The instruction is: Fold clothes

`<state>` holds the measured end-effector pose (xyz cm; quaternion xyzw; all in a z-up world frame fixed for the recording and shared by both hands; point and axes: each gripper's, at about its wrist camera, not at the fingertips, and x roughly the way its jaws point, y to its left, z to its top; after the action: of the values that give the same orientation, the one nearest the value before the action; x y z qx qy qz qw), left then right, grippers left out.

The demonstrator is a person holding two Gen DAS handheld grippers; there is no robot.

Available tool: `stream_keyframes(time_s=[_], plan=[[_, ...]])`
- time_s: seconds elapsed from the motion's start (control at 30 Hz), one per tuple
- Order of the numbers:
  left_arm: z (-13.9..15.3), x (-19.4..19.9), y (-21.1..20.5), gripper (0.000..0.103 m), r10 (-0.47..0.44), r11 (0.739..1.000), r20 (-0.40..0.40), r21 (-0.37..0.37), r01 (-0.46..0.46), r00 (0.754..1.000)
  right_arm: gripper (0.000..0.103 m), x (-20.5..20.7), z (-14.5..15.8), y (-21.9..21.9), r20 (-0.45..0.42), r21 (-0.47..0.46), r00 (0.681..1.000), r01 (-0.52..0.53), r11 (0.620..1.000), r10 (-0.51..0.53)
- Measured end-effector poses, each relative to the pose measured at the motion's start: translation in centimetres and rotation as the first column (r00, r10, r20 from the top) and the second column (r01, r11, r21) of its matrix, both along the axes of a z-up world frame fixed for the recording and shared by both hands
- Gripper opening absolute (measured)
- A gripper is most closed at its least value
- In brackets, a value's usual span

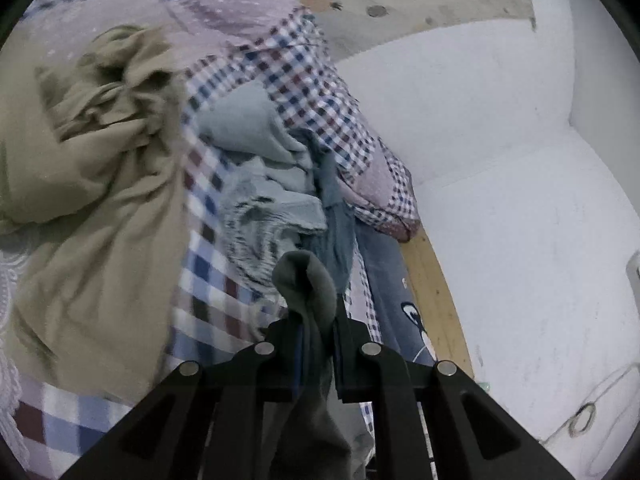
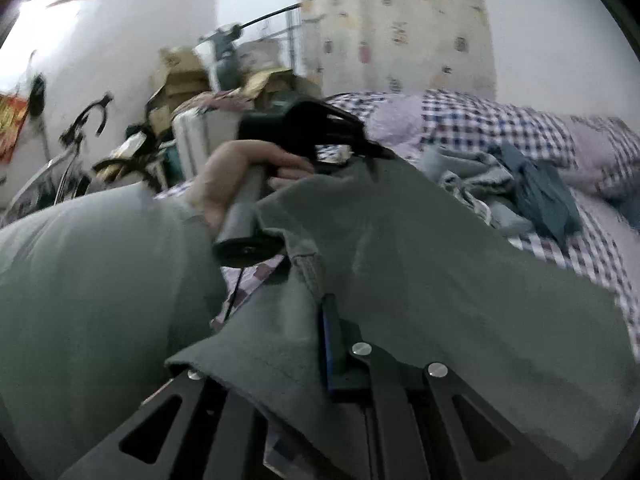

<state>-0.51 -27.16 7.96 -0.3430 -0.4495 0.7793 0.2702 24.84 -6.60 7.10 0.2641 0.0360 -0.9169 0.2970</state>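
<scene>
My left gripper (image 1: 316,332) is shut on a fold of a grey-green garment (image 1: 308,280), held above the bed. My right gripper (image 2: 316,320) is shut on the same grey-green garment (image 2: 420,280), which stretches from it to the left gripper (image 2: 356,152) seen ahead, held in a hand. The cloth drapes over the right gripper's left finger and hides it. A pile of light blue and teal clothes (image 1: 272,184) lies on the checked bedsheet (image 1: 208,280); it also shows in the right wrist view (image 2: 508,184). A khaki garment (image 1: 92,176) lies crumpled to the left.
A checked quilt (image 1: 296,64) is bunched at the bed's far side. The wooden bed edge (image 1: 432,292) borders a white wall (image 1: 500,160). A bicycle (image 2: 80,152), cardboard boxes (image 2: 180,76) and a curtain (image 2: 392,20) stand beyond the bed.
</scene>
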Motion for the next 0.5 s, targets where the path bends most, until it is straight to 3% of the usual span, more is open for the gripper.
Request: stream_keyframes(time_s=[0.27,0.5], plan=[[6.9,-1.0,10.2,0.011,-0.122,0.985,-0.037,-0.126,0.116,0.992,0.004,0.8,2.4,6.9,0.009,-0.119,0.99,0.141,0.983,-0.141],[8.2,-3.1,21.1,0.01,-0.198,0.947,0.032,-0.251,0.2,0.98,0.004,1.6,2.8,14.3,0.041,-0.177,0.964,0.265,0.948,-0.262]])
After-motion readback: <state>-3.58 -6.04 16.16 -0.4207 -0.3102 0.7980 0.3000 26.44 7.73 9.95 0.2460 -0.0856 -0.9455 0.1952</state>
